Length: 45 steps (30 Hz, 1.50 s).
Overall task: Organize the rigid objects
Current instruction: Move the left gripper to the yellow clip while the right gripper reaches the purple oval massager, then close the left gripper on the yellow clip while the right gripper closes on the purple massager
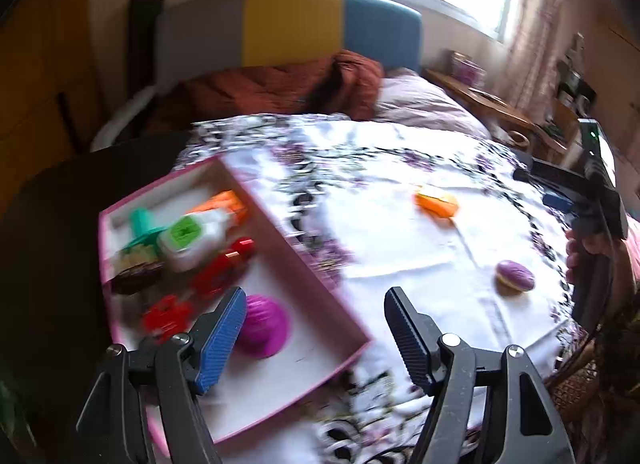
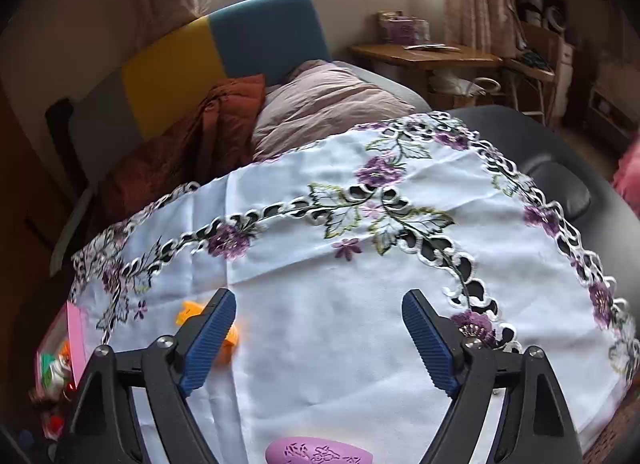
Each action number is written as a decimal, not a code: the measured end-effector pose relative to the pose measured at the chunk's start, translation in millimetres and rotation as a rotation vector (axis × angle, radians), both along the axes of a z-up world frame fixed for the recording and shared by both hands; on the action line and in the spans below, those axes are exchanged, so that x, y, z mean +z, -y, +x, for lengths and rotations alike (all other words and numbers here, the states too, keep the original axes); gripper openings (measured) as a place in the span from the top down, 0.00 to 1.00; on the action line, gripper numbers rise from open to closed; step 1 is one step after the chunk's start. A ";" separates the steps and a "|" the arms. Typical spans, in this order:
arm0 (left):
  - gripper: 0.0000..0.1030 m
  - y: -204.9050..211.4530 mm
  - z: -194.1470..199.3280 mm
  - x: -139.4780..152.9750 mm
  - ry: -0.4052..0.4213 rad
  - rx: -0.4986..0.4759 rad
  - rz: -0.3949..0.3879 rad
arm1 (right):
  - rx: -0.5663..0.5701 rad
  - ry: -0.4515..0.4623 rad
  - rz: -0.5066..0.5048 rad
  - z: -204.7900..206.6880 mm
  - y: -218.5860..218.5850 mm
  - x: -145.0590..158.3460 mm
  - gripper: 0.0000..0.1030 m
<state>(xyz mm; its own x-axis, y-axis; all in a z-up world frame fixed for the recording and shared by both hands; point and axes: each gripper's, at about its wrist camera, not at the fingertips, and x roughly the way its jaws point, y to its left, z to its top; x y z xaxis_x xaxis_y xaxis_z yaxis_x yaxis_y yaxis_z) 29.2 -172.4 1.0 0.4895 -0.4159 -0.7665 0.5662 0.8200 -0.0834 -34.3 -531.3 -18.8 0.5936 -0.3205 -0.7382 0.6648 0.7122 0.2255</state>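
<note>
A pink box (image 1: 304, 260) lies at the left of the flowered tablecloth (image 1: 400, 248) and holds several toys: a magenta shell-shaped piece (image 1: 266, 324), a red piece (image 1: 224, 264), and a white bottle with a green label (image 1: 192, 240). My left gripper (image 1: 316, 296) hangs open above the box's right wall, and nothing is pressed between its pads. An orange toy (image 1: 436, 202) and a purple round toy (image 1: 514, 276) lie loose on the cloth. My right gripper (image 2: 320, 298) stands open over bare cloth. Its left finger partly hides the orange toy (image 2: 186, 312), and a purple embossed piece (image 2: 320, 452) lies below it.
The cloth covers a dark table (image 2: 560, 184) in front of a bed with pillows (image 2: 320, 108) and a rust blanket (image 1: 288, 84). A hand (image 1: 580, 252) holds the other gripper's handle at the right edge. A wooden side table (image 2: 424, 56) stands behind.
</note>
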 end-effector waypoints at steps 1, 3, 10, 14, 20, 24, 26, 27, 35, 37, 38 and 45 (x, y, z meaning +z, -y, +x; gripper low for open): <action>0.29 8.2 -0.2 -0.7 -0.002 -0.016 0.002 | -0.014 0.003 0.014 -1.9 2.6 -0.6 0.15; 0.29 26.4 -0.4 -3.0 -0.010 -0.055 0.007 | -0.035 0.011 0.043 -4.9 7.5 -2.0 0.15; 0.26 89.8 8.5 -14.9 -0.050 -0.158 0.019 | -0.069 0.043 0.101 -11.0 17.3 -4.6 0.15; 0.19 128.3 18.3 -22.9 -0.061 -0.213 0.031 | -0.077 0.055 0.126 -13.0 20.2 -5.8 0.15; 0.15 187.6 29.5 -34.0 -0.007 -0.311 0.104 | -0.079 0.071 0.157 -14.0 23.8 -7.3 0.14; 0.11 216.9 45.3 -48.5 -0.035 -0.339 0.114 | -0.082 0.080 0.187 -14.6 27.1 -9.8 0.14; 0.10 225.9 54.5 -54.6 -0.055 -0.330 0.105 | -0.082 0.085 0.205 -14.6 28.9 -11.6 0.14; 0.10 229.8 58.6 -57.2 -0.058 -0.326 0.100 | -0.081 0.087 0.211 -14.7 29.7 -12.2 0.14; 0.07 260.8 66.3 -75.7 -0.047 -0.357 0.171 | -0.069 0.094 0.240 -12.5 31.0 -14.9 0.13; 0.07 266.6 67.5 -81.0 -0.043 -0.367 0.190 | -0.064 0.093 0.247 -11.6 31.3 -15.8 0.13; 0.08 269.2 68.9 -83.7 -0.037 -0.365 0.199 | -0.062 0.094 0.250 -11.4 31.4 -16.1 0.13; 0.35 261.0 78.7 -90.5 -0.095 -0.353 0.139 | -0.063 0.089 0.241 -10.0 32.1 -17.0 0.13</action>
